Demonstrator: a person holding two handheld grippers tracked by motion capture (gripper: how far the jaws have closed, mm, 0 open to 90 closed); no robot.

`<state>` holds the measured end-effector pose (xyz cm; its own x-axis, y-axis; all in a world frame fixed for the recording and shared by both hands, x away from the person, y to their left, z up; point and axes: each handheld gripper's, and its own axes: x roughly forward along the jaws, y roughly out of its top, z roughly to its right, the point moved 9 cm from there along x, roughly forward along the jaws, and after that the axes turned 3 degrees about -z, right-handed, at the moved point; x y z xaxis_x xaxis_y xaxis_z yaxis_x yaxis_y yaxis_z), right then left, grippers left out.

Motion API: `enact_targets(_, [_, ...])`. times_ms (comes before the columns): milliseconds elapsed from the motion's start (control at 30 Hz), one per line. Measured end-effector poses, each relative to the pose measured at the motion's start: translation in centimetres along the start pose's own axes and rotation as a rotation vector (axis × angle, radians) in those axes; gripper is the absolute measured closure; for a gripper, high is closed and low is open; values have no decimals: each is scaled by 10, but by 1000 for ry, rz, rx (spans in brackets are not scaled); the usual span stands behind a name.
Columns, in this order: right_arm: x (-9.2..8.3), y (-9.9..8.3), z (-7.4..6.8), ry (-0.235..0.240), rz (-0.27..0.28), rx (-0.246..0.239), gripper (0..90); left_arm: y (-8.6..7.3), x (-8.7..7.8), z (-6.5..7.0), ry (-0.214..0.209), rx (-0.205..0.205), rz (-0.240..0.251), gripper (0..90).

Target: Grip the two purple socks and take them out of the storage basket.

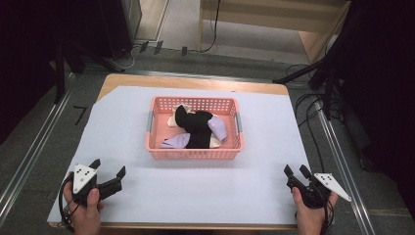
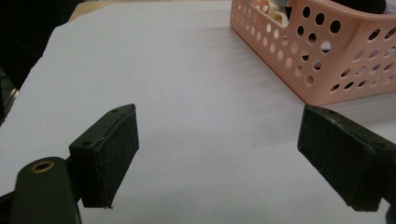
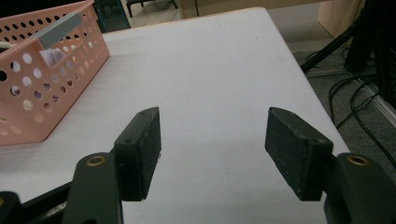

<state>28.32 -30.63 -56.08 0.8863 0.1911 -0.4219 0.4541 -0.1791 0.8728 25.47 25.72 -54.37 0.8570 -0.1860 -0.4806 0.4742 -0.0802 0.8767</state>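
Soft, light socks [image 1: 195, 128] are lying bunched in the basket [image 1: 157, 128] ahead of both empty, wide-open grippers [image 1: 108, 171] [image 1: 295, 171], likely inviting a pinch at a loose fold.

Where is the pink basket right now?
In the high view the pink basket sits mid-table on the white sheet, holding black and lavender socks, ahead of and between both tongs.

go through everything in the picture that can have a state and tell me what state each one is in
Left gripper: open, empty, near the table's front left corner.
Right gripper: open, empty, near the front right corner.
Basket: upright on the table, holding socks.
Black sock: piled in the basket on top.
Lilac socks: in the basket, partly under the black one.
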Motion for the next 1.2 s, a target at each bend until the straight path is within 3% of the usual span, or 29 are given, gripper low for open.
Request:
enact_targets(167, [0,6,-3,-10,18,-10,378,0,0,1,1,4,-3,136])
enact_targets(433, [-4,25,-28,12,30,-24,396,-1,1,2,-3,12,-7,136])
enact_targets(667, [5,42,-66,66,40,-57,401,-1,1,2,-6,15,-10,137])
enact_targets(700, [5,42,-66,66,40,-57,401,-1,1,2,-6,15,-10,137])
enact_targets(767, [13,46,-86,98,31,-75,407,-1,1,2,-4,16,-12,137])
enact_targets(833, [16,47,-93,107,26,-87,407,-1,2,2,-1,18,-14,138])
enact_targets(900, [23,52,-111,128,24,-102,412,-1,2,3,-6,23,-16,137])
enact_targets(933, [23,52,-111,128,24,-102,412,-1,2,3,-6,23,-16,138])
enact_targets(967, [27,54,-122,141,18,-107,416,-1,2,3,-6,24,-16,138])
enact_targets(1067, [32,57,-132,153,14,-126,416,-1,2,3,-6,24,-18,138])
enact_targets(1100, [37,59,-142,164,5,-138,413,-1,2,3,-8,22,-18,138])
enact_targets(1200, [42,62,-149,164,-2,-150,411,-1,2,3,-9,21,-19,138])
